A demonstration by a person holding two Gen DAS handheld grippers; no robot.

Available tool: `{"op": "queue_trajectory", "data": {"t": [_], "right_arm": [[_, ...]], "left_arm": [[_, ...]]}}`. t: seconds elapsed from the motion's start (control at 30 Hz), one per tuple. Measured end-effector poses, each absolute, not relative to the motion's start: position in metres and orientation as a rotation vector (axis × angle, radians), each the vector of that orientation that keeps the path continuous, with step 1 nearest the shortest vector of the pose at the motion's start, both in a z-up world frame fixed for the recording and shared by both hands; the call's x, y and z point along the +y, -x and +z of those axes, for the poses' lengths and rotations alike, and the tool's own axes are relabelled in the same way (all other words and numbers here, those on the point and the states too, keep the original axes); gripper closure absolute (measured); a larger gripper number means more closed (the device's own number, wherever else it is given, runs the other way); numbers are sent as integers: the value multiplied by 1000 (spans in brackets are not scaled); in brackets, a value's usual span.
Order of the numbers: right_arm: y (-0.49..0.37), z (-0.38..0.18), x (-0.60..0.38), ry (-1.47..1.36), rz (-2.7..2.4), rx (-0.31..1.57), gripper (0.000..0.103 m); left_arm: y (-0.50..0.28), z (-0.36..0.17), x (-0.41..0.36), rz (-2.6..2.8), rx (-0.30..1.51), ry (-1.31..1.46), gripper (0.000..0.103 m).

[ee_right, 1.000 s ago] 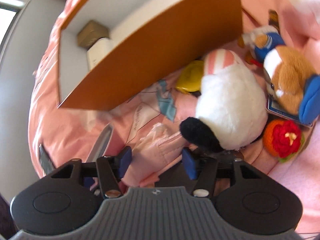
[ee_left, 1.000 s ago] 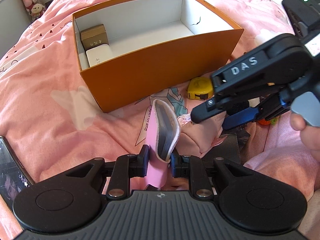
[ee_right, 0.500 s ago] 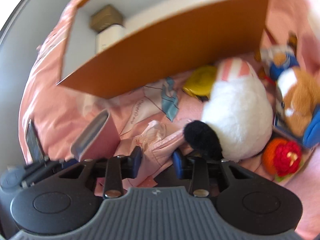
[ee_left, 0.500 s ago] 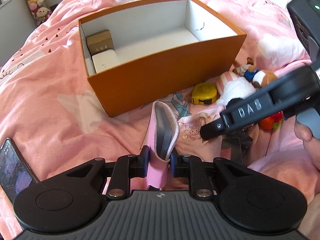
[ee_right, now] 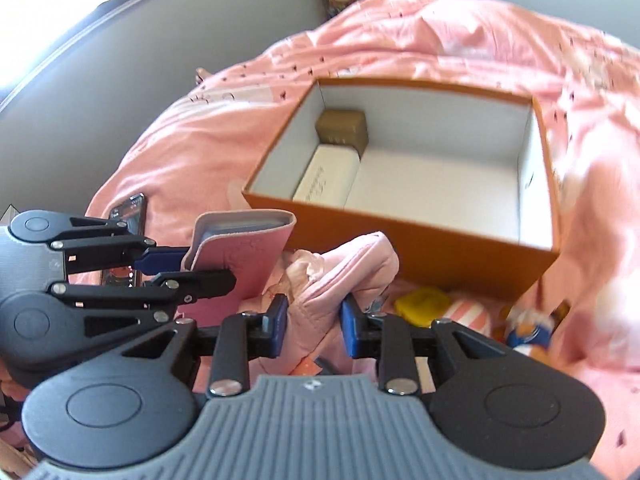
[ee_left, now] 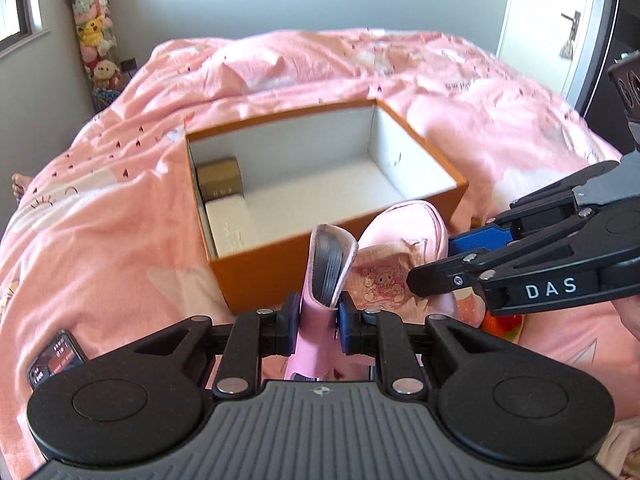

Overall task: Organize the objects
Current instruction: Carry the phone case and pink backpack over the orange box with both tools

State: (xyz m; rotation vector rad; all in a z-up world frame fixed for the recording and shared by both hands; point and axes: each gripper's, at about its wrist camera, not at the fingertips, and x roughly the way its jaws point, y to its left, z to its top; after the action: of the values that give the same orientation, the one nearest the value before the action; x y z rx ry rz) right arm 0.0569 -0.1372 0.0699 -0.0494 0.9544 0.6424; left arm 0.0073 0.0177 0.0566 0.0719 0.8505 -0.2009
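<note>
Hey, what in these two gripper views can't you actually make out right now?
- Print on the white box in the orange box: too small, right view.
- Phone screen: partly hidden by the gripper body, left view.
- Toys by the orange box: blurred, right view.
- Pouch lower end: hidden behind the right gripper.

One orange box holding two small boxes, one phone.

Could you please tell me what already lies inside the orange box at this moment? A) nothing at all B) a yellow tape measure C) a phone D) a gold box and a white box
D: a small gold box and a white box sit together at one end of the orange box.
</note>
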Motion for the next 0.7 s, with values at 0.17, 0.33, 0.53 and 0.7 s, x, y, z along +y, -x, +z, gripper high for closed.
{"op": "queue_trajectory", "data": {"t": [0.17,0.33,0.53,0.7], "right_arm": [[-63,98,-152,77,650,856,73],[-88,114,-157,62,634,782,73],[-125,112,-146,75,603,728,73],[-158,102,-140,124,580,719,73]], "left_arm": [[-23,71,19,-210,772,-5,82],[-52,76,20,-183,738,28,82],[-94,73,30,-129,732,129,82],[-127,52,41,-130,794,236,82]]}}
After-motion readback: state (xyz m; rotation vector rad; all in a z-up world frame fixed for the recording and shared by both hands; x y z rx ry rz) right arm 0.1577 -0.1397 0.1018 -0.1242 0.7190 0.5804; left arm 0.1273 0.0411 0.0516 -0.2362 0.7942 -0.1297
